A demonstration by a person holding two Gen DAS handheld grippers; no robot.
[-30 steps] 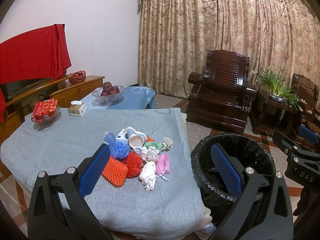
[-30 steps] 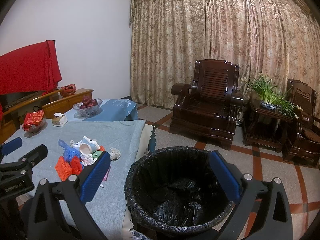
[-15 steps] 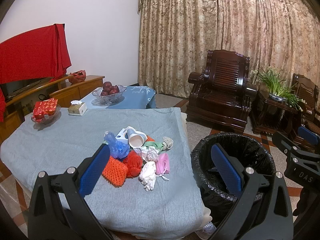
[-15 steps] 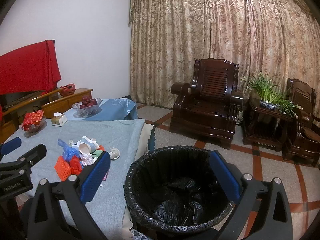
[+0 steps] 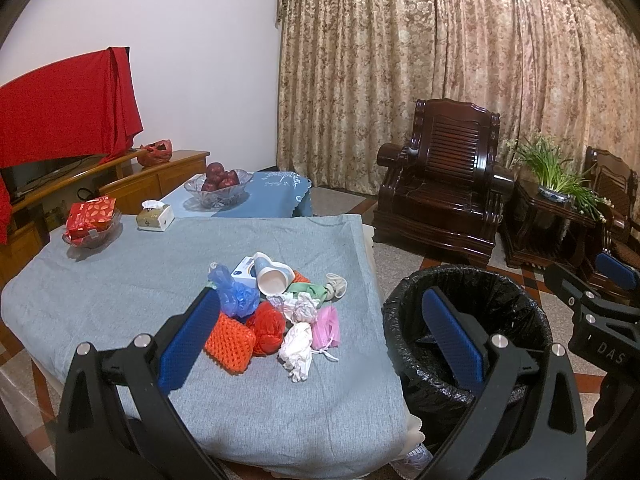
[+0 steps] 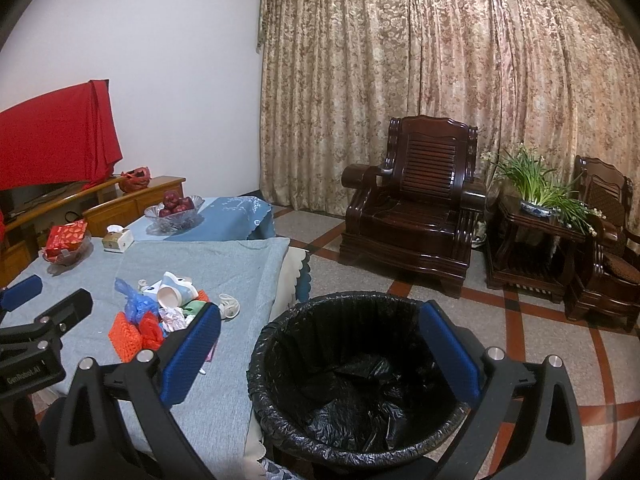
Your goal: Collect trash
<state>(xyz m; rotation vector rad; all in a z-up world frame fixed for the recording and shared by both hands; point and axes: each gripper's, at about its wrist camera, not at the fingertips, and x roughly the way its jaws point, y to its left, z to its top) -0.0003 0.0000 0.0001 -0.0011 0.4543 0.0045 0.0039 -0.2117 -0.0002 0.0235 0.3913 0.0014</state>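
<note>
Left wrist view shows the bench under grey cloth, the lined bin beside its edge for short drops, and the trash pile near that edge. Both the left claw and right claw hang spread, empty. Nothing has visibly shifted since earlier frames.

Left wrist view is aimed over the table's near edge; right wrist view is aimed down into the bin. Table, bin, armchair are shared.
</note>
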